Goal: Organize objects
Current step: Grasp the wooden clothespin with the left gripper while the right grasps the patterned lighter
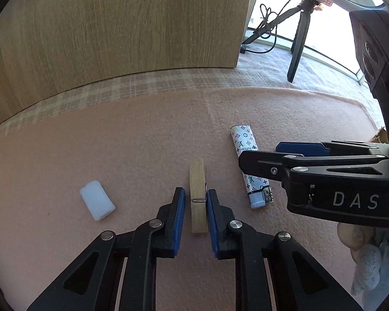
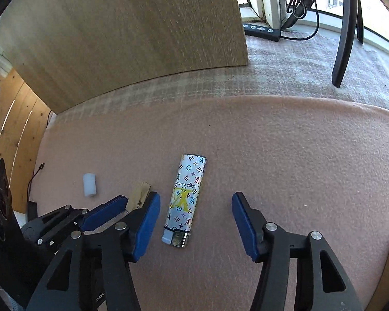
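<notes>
Now a wooden clothespin [image 1: 198, 197] is gripped by left tongs [image 1: 195, 200] for sorting; lighter [image 2: 185, 199], centre frame, is straddled w/ right tongs [image 2: 195, 215] open.

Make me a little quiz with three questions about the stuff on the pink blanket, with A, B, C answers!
1. Where does the white plastic block lie?
A. Left of the wooden clothespin
B. On top of the patterned lighter
C. Between the right gripper's jaws

2. How many small things lie on the pink felt mat?
A. One
B. Three
C. Six

3. What is the left gripper doing?
A. Hanging wide open over bare mat
B. Shut on the lighter
C. Shut on the clothespin

Answers:
1. A: in the left wrist view the block sits apart, to the left of the clothespin.
2. B: block, clothespin and lighter.
3. C: its blue pads press both sides of the clothespin, while the right gripper's jaws stand apart around the lighter without touching it.
</notes>
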Motion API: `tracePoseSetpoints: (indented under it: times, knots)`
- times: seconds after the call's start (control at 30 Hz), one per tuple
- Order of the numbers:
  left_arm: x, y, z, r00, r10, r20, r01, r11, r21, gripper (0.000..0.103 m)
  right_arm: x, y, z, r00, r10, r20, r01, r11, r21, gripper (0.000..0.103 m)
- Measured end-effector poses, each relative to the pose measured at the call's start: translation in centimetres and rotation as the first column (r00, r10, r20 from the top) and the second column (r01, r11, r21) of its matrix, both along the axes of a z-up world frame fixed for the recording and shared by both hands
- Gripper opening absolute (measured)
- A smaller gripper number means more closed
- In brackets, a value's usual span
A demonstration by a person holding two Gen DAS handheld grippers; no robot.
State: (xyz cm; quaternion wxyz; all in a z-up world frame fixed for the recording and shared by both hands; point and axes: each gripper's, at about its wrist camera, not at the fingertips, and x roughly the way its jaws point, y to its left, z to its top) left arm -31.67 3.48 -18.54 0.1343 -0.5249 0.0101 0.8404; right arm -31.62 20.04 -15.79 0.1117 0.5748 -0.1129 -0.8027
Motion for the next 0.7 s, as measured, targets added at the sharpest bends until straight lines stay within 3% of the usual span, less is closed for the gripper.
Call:
tracePoseSetpoints:
  times: [0.27,0.4,0.7]
  knots:
    - [0.2,-1.0,-0.1,1.0,0.012,-0.011,-0.012,1.0,-0.007,0.014,0.0,-2.6,-0.2,0.996,0.086,-0.035,-0.078,0.98,0.184,0.042]
    - [1.1,-1.6,0.0,1.0,0.027,-0.009,-0.027,1.0,0.0,0.014,0.4,-2.9,-0.3,0.991,0.122,-0.049,-0.104,0.958,0.267,0.024]
    - [4.3,-2.1,0.1,0.998,0.06,0.011,-0.06,0.997,0.044,0.014,3.1,-1.1,0.0,0.991,0.124,-0.049,-0.109,0.967,0.231,0.021]
